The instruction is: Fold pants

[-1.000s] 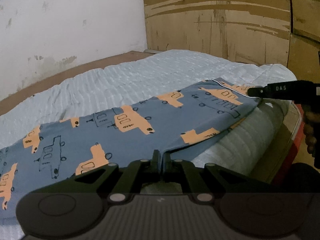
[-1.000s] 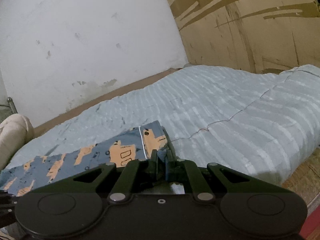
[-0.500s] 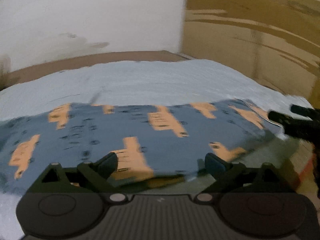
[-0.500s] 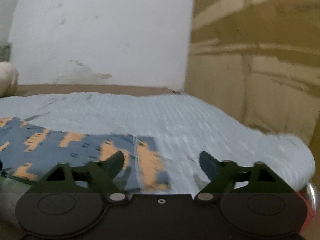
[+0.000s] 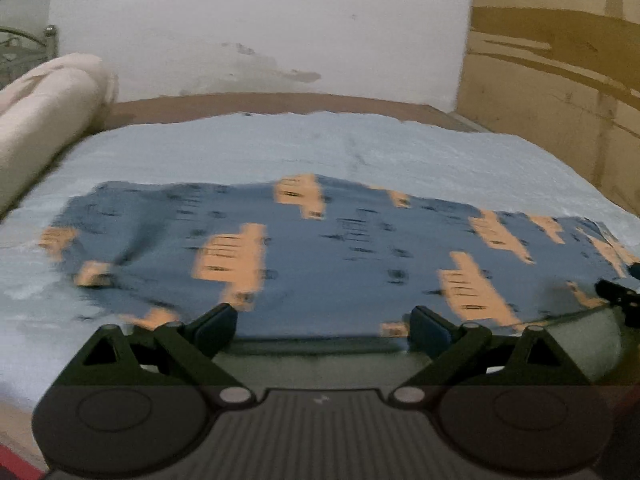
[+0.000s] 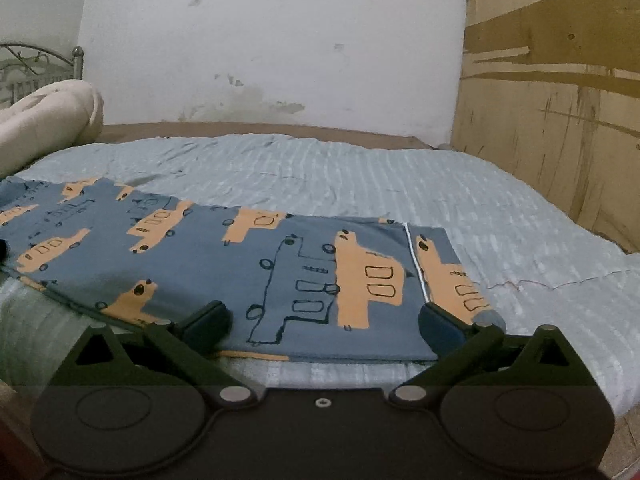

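Left-wrist view: the left gripper (image 5: 322, 322) stands with its jaws spread wide, nothing between the pads; the right gripper's jaws have also just been opening, the left's having swung apart a moment sooner. The pants (image 5: 320, 256) (blue fabric printed with orange vehicles) lie flat along the near edge of the bed (image 5: 280, 148), which is covered by a pale blue ribbed sheet. The picture is blurred, so seams cannot be read here. A rolled cream blanket (image 5: 44, 112) rests at the far left of the bed, against a white stained wall (image 5: 260, 24). At the right edge a dark tip of the other tool shows just beside the cloth.

Right-wrist view: the right gripper (image 6: 322, 322) is fully spread and grips nothing; its fingers (image 6: 208, 322) hover just above the near edge of the pants (image 6: 200, 256). A white-piped hem (image 6: 416, 264) marks the garment's right end, lying near the right finger. A brown board panel (image 6: 560, 80) stands beyond the bed at right.
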